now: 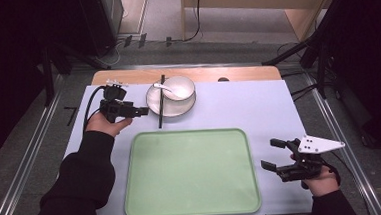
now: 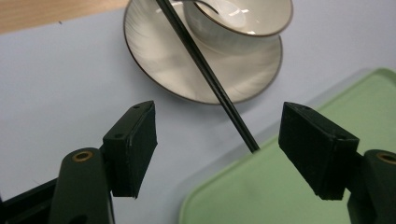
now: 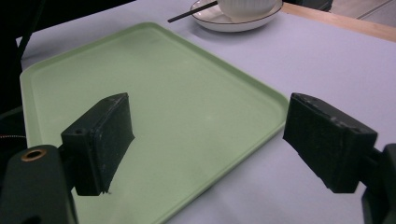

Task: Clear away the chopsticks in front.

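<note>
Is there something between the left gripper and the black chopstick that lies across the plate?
Nothing visible stands in the way. The left gripper is open, and the black chopstick runs from the plate down toward the gap between its jaws, over bare table. The green tray lies close beside the chopstick's near tip.

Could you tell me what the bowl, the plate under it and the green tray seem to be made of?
The bowl and plate look like glazed ceramic: glossy off-white with bright reflections and a thin dark rim. The tray looks like plastic: uniform pale green, satin surface, moulded rounded corners and raised lip.
</note>
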The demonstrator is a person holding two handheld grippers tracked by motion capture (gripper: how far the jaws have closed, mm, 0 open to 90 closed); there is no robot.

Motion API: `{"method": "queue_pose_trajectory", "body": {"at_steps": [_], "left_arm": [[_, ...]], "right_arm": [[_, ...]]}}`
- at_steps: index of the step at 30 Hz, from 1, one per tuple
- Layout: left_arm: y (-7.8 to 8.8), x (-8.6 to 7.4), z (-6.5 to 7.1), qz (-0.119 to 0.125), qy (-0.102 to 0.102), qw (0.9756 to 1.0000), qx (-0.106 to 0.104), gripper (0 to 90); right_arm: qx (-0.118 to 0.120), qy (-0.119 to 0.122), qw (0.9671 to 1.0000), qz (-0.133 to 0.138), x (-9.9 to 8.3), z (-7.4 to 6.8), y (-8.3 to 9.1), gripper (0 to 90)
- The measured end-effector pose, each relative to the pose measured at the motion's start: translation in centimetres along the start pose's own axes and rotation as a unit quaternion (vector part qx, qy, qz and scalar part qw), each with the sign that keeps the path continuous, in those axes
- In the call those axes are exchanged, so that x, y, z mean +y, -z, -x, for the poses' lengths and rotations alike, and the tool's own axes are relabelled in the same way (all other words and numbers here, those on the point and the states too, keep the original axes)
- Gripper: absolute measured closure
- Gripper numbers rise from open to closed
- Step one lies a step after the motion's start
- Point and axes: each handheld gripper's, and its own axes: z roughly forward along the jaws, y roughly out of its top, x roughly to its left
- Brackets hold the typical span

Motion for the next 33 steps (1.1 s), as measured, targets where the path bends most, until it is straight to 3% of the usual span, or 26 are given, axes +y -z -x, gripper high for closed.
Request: {"method": "queue_pose_trajectory", "body": {"at_steps": [3, 10, 13, 18, 21, 25, 26, 29, 33], "left_arm": [[-1.0, 0.8, -0.1, 0.001, 0.013, 0.9999, -0.004, 30.1], [-3.4, 2.0, 0.6, -0.016, 0.001, 0.9999, 0.002, 35.4], [-4.0, 2.2, 0.6, -0.011, -0.001, 0.9999, 0.008, 40.1], [-6.2, 2.5, 0.5, -0.010, 0.015, 0.9991, 0.039, 48.3], [-6.6, 2.6, 0.6, -0.005, 0.019, 0.9989, 0.043, 49.6], [-7.6, 3.0, 0.6, -0.017, 0.024, 0.9983, 0.051, 50.3], [-8.1, 3.0, 0.3, -0.020, 0.040, 0.9976, 0.052, 51.2], [-8.7, 2.9, 0.1, -0.032, 0.053, 0.9969, 0.049, 54.7], [-9.1, 2.8, 0.6, -0.035, 0.042, 0.9969, 0.056, 60.8]], "right_arm": [[0.001, 0.003, 1.0000, -0.003, 0.0, -0.2, 0.0, 16.4], [0.002, 0.004, 1.0000, -0.002, 0.0, -0.3, 0.2, 16.4], [0.006, 0.006, 1.0000, -0.002, 0.0, -0.4, 0.2, 16.4], [0.006, 0.011, 0.9999, -0.003, 0.1, -0.6, 0.2, 16.4], [0.006, 0.009, 0.9999, -0.003, 0.0, -0.6, 0.4, 16.4], [0.008, 0.012, 0.9999, -0.003, 0.0, -0.7, 0.4, 16.4], [0.009, 0.014, 0.9999, -0.003, 0.0, -0.8, 0.4, 16.4], [0.011, 0.013, 0.9998, -0.002, 0.0, -0.8, 0.5, 16.4], [0.012, 0.015, 0.9998, -0.004, 0.0, -0.8, 0.4, 16.4]]}}
